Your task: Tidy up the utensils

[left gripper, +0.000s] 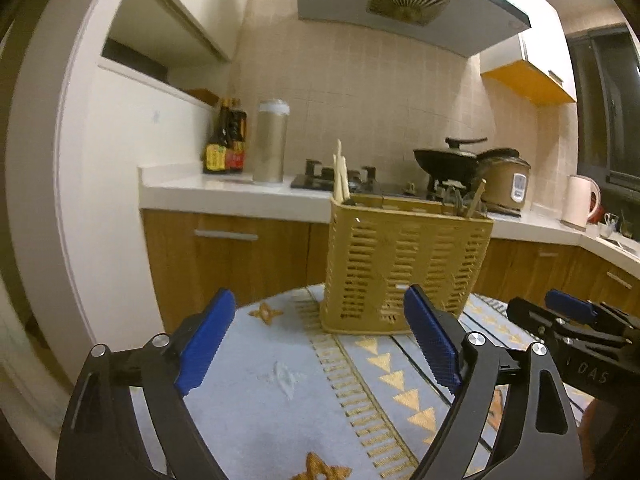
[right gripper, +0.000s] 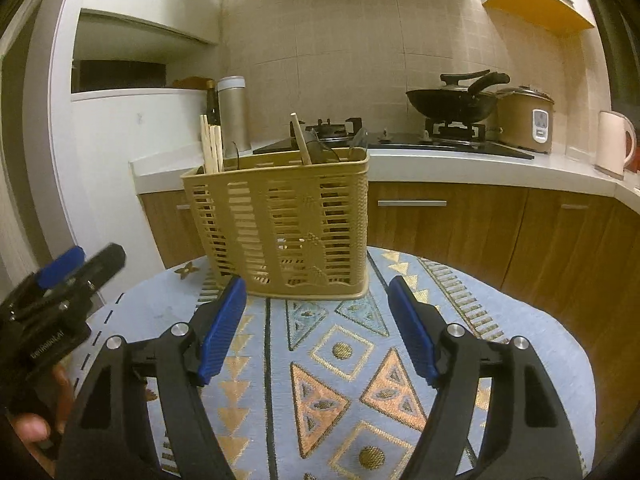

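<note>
A tan slatted utensil basket (left gripper: 404, 264) (right gripper: 280, 224) stands upright on a patterned cloth. Pale wooden chopsticks (left gripper: 341, 178) (right gripper: 211, 148) stick up from its left end. A wooden handle (right gripper: 301, 140) and dark utensils (left gripper: 460, 202) rise from its other compartments. My left gripper (left gripper: 320, 344) is open, its blue pads (left gripper: 206, 340) wide apart, just short of the basket with nothing between them. My right gripper (right gripper: 316, 328) is open too, in front of the basket and holding nothing. Each gripper appears at the edge of the other's view.
The cloth (right gripper: 340, 360) covers a small round table. Behind it runs a kitchen counter (right gripper: 460, 164) with a gas hob, a black wok (right gripper: 452, 102), a rice cooker (right gripper: 524, 118), a kettle (right gripper: 614, 144), sauce bottles (left gripper: 226, 140) and a metal canister (left gripper: 272, 142). A hand (right gripper: 36, 420) holds the left gripper.
</note>
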`<state>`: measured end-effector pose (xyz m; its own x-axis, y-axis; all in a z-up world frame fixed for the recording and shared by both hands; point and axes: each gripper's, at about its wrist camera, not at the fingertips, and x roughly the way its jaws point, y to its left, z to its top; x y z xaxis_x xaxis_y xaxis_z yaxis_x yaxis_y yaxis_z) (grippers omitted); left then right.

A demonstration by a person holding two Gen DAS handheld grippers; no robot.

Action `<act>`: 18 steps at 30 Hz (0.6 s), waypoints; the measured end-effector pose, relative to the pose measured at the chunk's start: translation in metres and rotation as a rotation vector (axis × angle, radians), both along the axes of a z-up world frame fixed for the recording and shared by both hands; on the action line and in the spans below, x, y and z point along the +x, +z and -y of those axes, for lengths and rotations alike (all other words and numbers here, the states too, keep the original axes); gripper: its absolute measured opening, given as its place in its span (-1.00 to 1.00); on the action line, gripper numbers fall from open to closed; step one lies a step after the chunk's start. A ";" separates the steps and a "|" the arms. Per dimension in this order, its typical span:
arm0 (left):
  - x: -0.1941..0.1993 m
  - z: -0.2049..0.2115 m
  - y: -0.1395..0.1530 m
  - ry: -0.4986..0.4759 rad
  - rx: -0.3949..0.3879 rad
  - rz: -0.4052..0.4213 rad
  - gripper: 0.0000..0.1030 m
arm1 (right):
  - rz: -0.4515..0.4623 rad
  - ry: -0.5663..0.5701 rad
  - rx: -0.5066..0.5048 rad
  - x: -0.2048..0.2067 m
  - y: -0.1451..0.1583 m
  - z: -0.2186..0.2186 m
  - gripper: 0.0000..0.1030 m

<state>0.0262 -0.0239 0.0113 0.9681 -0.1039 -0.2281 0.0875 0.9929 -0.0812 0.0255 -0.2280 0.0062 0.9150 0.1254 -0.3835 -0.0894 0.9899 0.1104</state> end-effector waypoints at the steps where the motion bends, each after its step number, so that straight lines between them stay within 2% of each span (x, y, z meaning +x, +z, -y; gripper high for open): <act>1: 0.000 -0.001 -0.001 0.004 0.002 0.003 0.69 | 0.001 -0.003 -0.002 0.000 0.000 0.000 0.35; 18: 0.006 -0.006 -0.005 0.013 -0.012 -0.044 0.79 | 0.024 -0.047 -0.069 -0.001 -0.002 -0.006 0.36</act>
<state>0.0323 -0.0183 0.0061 0.9583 -0.0948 -0.2695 0.0710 0.9928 -0.0967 0.0250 -0.2223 0.0040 0.9283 0.0559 -0.3675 -0.0442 0.9982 0.0404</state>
